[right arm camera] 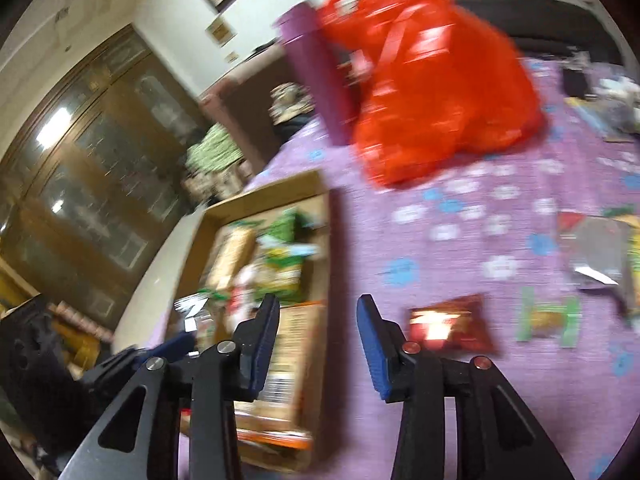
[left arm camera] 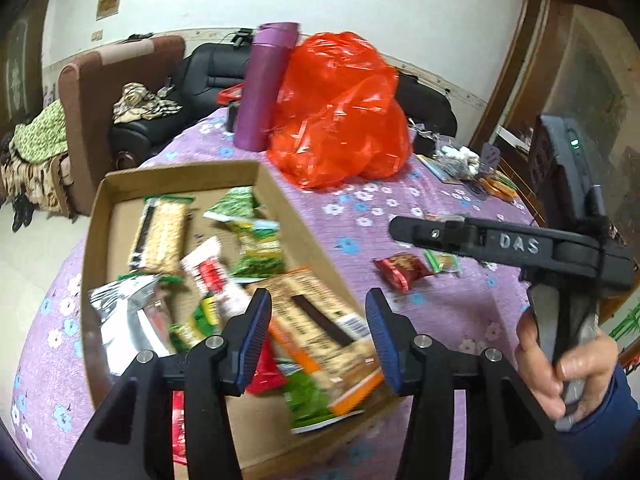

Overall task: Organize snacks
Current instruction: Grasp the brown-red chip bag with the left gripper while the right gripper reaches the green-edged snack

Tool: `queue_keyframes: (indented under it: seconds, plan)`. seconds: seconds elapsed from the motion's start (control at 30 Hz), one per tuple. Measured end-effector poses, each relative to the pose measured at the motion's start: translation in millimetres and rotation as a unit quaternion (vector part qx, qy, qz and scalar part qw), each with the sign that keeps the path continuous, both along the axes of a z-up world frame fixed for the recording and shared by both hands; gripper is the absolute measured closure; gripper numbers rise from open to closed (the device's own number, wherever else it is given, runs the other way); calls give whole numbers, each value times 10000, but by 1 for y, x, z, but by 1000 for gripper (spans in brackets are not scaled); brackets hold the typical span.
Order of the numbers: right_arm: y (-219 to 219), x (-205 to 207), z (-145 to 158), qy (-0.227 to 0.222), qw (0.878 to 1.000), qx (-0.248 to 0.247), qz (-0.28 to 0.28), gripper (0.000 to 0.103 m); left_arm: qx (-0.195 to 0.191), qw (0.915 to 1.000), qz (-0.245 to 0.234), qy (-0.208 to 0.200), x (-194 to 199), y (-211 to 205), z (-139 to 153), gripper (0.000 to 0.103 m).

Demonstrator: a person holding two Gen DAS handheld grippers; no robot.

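The snacks I am sorting sit mostly in the shallow brown cardboard box [left arm camera: 280, 196] on the round table under the purple flowered cloth [left arm camera: 440, 216]. Its newest-looking load, the large tan-and-orange cracker packet [left arm camera: 320, 328], lies across the near right corner with one end riding up on the box wall.

My left gripper [left arm camera: 318, 336] hangs directly above that packet, jaws parted and nothing between them. My right gripper [right arm camera: 318, 344] is also released and empty, over the box's right wall and the bare cloth beside it.

Loose on the cloth, right of the box, I see the small dark-red foil packet [right arm camera: 450, 322], then the little green-ended wrapped sweet [right arm camera: 548, 316], and farther out a silver foil pouch [right arm camera: 600, 256].

My judgement: the red packet is next, and the right tongs are nearest. The right view is smeared, so I should steady the hand before closing. I would come down steeply, one finger on each long edge, press lightly into the cloth without pinching it, and close only until the foil stops sliding. Crushing is the risk.

Before that, the left tongs could nudge the cracker packet flat to keep the corner free.

The orange-red plastic bag [left arm camera: 340, 112] and the tall purple flask [left arm camera: 266, 84] stand well behind, out of the way.
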State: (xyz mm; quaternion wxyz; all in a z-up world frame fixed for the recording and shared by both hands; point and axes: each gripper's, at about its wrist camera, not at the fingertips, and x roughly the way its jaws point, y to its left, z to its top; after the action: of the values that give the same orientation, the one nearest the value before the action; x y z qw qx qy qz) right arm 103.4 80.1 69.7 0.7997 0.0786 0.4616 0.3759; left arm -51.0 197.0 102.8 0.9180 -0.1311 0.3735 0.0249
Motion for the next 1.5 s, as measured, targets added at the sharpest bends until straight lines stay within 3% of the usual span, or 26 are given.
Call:
queue_keyframes:
  seconds: [0.13,0.3,0.6,0.7,0.8,0.97,1.2,1.37,1.5]
  plan:
    - [-39,39,-15,-13,9970,-457,-622,58,91,9998,-162,-6,10,-19,5,55]
    - [-61,70,-42,275,9935,-835,-727,58,116,9992,-356,128,29,-37,3,55]
    - [-75,52,-52,467,9954,-821,-132,51,73,9975,-585,384,55,-50,-2,55]
    - [-69,37,-49,185,9936,-1110,23,40,87,9964,-689,480,61,-54,-4,55]
    - [-71,36,-48,-40,9921,-1243,-131,40,111,9957,-740,544,71,-57,-4,47]
    - [-100,49,-49,316,9972,-481,-481,40,3,9926,-860,854,103,-65,-13,43]
    - [-127,53,-41,423,9961,200,-751,39,125,9837,-955,1522,153,-85,-43,43]
    - [-135,53,-37,414,9953,392,-780,39,-68,9786,-1014,1791,161,-96,-59,43]
    - [-139,53,-34,404,9946,515,-800,39,-159,9713,-1458,1872,145,-121,-62,43]
